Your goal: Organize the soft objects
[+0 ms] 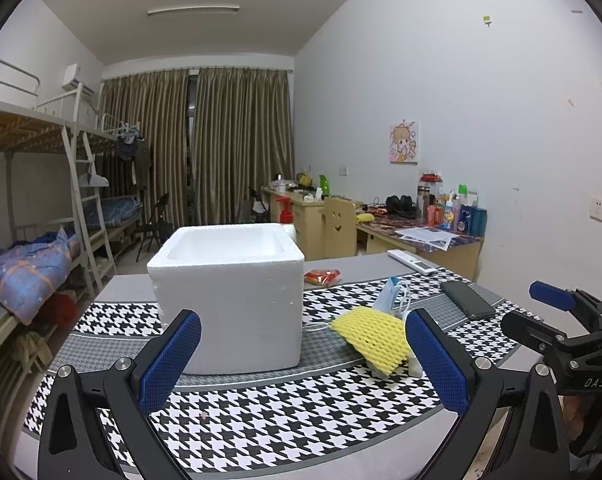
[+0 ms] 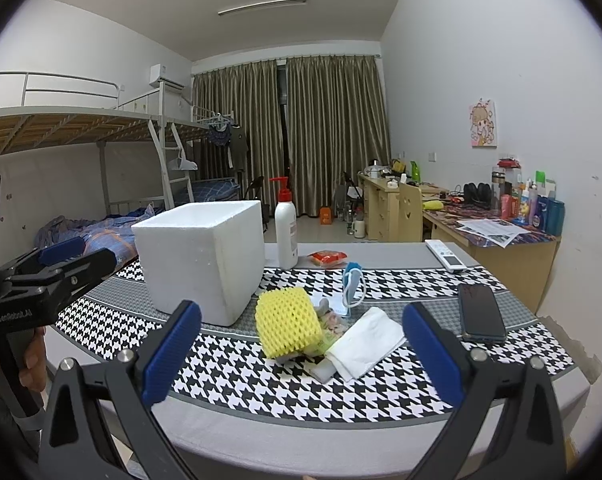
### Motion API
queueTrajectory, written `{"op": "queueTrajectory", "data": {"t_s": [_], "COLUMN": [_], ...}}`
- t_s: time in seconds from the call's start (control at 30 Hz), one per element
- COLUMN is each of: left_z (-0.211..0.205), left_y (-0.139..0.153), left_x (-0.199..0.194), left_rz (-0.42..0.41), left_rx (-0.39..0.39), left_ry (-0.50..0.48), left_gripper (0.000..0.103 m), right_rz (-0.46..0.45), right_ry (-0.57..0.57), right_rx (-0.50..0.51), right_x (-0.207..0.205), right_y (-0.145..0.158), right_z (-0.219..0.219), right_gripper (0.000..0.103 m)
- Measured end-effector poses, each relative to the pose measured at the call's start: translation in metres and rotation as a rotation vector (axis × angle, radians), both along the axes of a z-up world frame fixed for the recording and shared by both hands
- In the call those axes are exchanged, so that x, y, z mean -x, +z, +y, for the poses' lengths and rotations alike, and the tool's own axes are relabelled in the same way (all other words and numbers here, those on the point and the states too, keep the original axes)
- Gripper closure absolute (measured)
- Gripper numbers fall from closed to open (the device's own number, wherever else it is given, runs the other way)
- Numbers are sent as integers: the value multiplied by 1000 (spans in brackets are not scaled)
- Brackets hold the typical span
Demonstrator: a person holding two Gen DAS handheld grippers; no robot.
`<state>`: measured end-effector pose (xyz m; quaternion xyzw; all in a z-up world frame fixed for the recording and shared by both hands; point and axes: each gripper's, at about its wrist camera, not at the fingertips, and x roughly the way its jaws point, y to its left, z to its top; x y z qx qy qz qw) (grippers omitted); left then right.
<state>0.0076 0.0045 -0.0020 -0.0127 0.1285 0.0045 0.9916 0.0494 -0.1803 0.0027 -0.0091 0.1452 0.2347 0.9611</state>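
I had both grippers hovering low over the near edge of the worktop (image 2: 237, 424), which was covered by a black-and-white houndstooth cloth (image 2: 261, 376). The left gripper (image 1: 303, 360) stood wide open with nothing between its blue pads (image 1: 169, 360), and it looked straight at the white foam box (image 1: 229, 292), whose top was open. The right gripper (image 2: 301, 354) was spread just as wide and also held nothing; its own view faced the small heap of soft things in the middle of the cloth.

That heap lay just to the right of the foam box. The yellow foam net (image 2: 287, 322) sat at its front left, resting on a printed packet (image 2: 333, 328), and a folded white tissue (image 2: 365, 342) touched the packet on the right. Behind them a blue-and-white face mask (image 2: 351, 286) stood up with its ear loop curling out. A red snack packet (image 2: 327, 258) lay farther back on the grey strip, well apart from the heap, near a white pump bottle (image 2: 286, 232) that stood upright just behind the box.

On the right side of the worktop a dark phone (image 2: 481, 312) lay flat, and a white remote control (image 2: 445, 255) lay beyond it near the far edge.
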Motion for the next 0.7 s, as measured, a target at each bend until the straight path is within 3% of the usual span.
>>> {"op": "queueTrajectory", "data": {"t_s": [0.7], "left_z": [-4], "left_y": [1], "left_x": [-6], "left_rz": [8], "left_rx": [0], "left_ry": [-27], "left_gripper": [1], "right_rz": [3], "right_ry": [0], "right_rx": [7], "right_x": [-5], "right_y": [0], "right_z": [-1], "right_gripper": [1]}}
